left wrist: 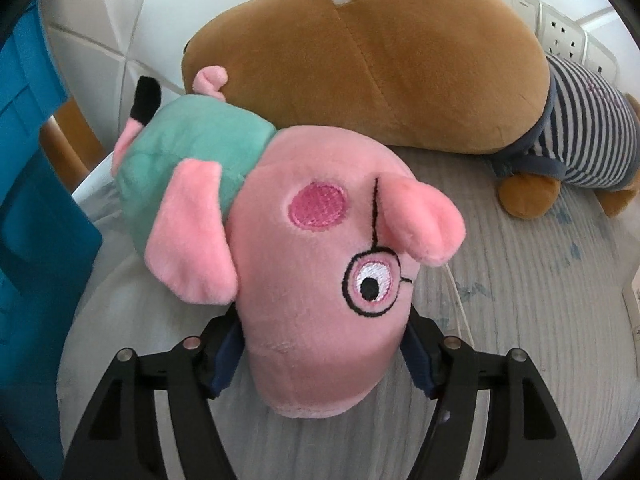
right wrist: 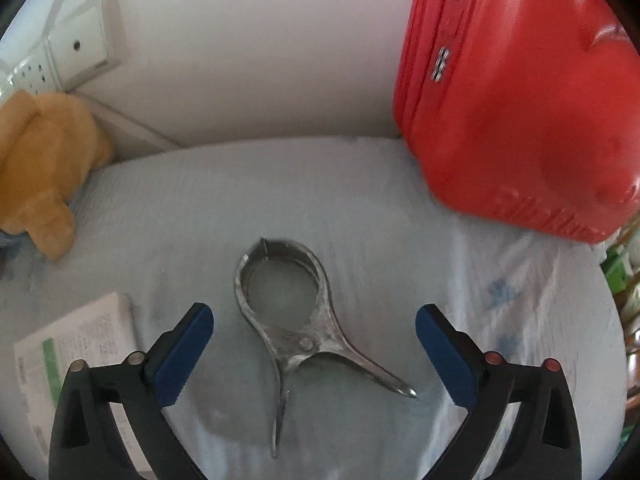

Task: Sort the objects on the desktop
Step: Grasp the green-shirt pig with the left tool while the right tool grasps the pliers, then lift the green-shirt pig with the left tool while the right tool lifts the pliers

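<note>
A pink pig plush [left wrist: 320, 280] in a green top fills the left wrist view. My left gripper [left wrist: 320, 356] is shut on its snout, which bulges out between the two blue pads. Behind it a big brown plush [left wrist: 380, 68] in a striped shirt lies on the pale cloth. In the right wrist view a metal clamp [right wrist: 296, 320] with a ring-shaped head lies flat on the cloth. My right gripper [right wrist: 314, 334] hangs just over it, open wide, one blue pad on each side and nothing between them.
A blue bin [left wrist: 28, 152] stands at the left edge, by a wooden chair back [left wrist: 68, 140]. At the right of the other view sits a red container [right wrist: 520, 100]. A white booklet [right wrist: 76, 360] lies left of the clamp. White wall sockets [right wrist: 80, 48] sit behind an orange-brown plush limb [right wrist: 40, 168].
</note>
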### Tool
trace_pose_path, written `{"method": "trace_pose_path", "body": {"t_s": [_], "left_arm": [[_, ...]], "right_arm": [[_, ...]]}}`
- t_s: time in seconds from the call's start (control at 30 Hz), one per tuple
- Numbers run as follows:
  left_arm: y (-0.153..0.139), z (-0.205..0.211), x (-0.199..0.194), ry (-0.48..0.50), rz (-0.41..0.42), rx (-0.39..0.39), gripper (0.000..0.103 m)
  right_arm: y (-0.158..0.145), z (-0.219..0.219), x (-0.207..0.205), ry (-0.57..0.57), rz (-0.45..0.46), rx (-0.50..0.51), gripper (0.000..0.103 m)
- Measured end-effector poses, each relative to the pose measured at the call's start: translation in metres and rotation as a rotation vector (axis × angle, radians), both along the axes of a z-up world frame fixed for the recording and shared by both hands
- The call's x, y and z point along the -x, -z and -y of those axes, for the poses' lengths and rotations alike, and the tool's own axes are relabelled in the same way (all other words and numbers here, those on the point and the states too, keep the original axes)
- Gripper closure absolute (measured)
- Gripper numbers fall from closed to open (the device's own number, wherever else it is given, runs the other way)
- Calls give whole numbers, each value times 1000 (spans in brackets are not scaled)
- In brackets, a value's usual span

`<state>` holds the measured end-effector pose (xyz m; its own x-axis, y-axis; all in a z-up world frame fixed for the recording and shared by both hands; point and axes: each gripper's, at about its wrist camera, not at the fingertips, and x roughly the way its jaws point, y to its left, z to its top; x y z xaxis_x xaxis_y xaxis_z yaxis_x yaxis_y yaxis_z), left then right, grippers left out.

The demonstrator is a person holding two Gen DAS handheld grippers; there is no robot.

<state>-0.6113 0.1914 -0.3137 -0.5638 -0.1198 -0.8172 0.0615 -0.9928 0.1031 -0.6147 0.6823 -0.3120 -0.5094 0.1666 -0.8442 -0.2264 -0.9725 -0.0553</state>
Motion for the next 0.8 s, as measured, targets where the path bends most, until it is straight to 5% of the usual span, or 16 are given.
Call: {"method": "trace_pose_path", "body": {"t_s": [0.07,0.13,0.17,0.27,0.37,0.8], "left_arm": [[-2,-1,-1,4,0,0,40],[-4,-1,-2,8,-1,1,43],[-6,-2,-5,10,-6,4,43],[-20,-4,-23,23,-20,-4,44],[-37,-4,-49,28,-30,-30,44],[-102,7,-162,78,-45,-92,51]], "right_arm": [[2,0,-2,3,6,18,12],[1,1,-6,8,9,29,56],[-2,7,-9,5,18,-7,63],[-9,24,-19,-28,46,-87,65],[-34,41,-46,-56,-19,-78,65],[-122,157,-155,-272,-120,112,65]]}}
